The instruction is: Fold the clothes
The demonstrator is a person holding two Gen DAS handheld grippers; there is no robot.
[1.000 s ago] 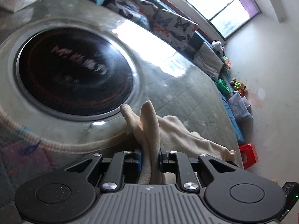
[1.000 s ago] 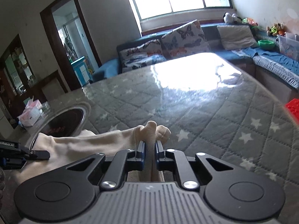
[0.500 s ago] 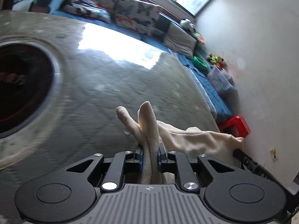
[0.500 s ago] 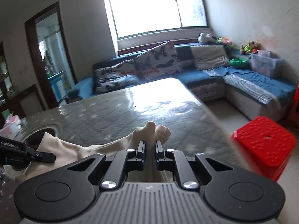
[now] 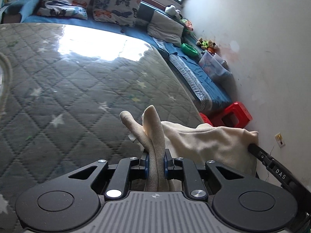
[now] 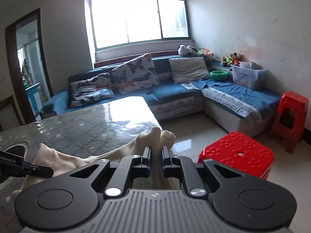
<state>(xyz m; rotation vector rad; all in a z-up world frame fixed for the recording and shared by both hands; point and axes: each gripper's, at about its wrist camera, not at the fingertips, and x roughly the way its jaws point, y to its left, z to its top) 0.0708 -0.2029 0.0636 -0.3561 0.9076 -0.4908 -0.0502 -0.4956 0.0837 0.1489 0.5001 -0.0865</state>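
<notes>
The left claw (image 5: 155, 162) is clamped on a bunched edge of the cream garment (image 5: 204, 143), and the right claw (image 6: 155, 160) pinches the garment's other end. The cloth stretches lengthwise between the two claws, hanging over the edge of the quilted grey surface (image 5: 77, 89). Beyond the right claw, a clear bin (image 6: 247, 74) sits on the sofa; its contents cannot be made out.

The right gripper (image 5: 252, 146), entering the left wrist view from the right, bears "DAS". The left gripper (image 6: 43, 169), seen from the right wrist, reads "nRobot.AI", its start cut off.
</notes>
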